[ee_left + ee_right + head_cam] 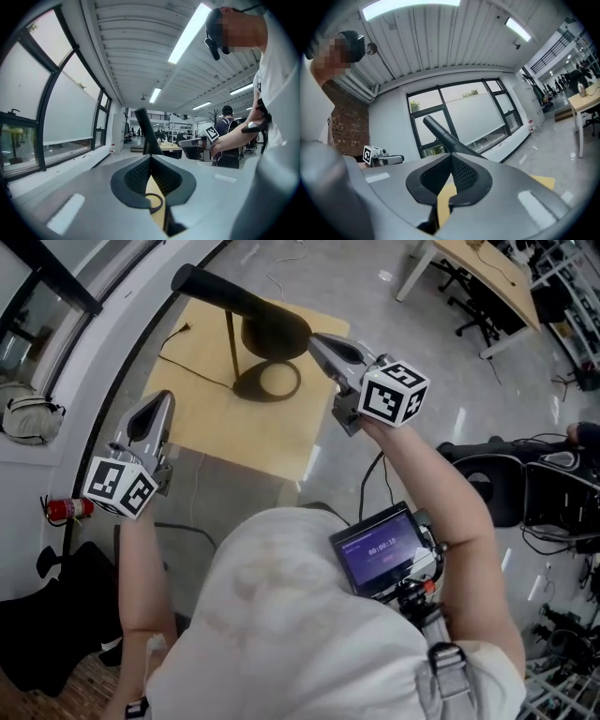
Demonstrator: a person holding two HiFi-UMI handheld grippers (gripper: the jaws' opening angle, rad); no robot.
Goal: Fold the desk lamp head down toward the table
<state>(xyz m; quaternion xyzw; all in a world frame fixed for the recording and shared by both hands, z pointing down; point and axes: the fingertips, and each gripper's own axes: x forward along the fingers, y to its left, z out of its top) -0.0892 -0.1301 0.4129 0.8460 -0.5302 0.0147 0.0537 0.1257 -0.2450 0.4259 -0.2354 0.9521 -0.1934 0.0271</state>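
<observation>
A black desk lamp stands on the small wooden table [202, 418]. It has a ring base [267, 381], a thin stem [232, 343] and a long dark head [239, 301] that slants up to the left. My right gripper [314, 341] is shut and empty, its tip close beside the wide right end of the head; whether they touch I cannot tell. My left gripper [161, 397] is shut and empty at the table's left edge, apart from the lamp. The lamp head [144, 131] rises beyond the shut left gripper [150, 157], and the lamp head [440, 133] also shows beyond the shut right gripper [451, 155].
A black cable [192, 367] runs over the table to the lamp. A red fire extinguisher [67, 510] lies by the white window ledge at the left. A black chair [497, 484] is at the right, and another desk [487, 277] at the far right.
</observation>
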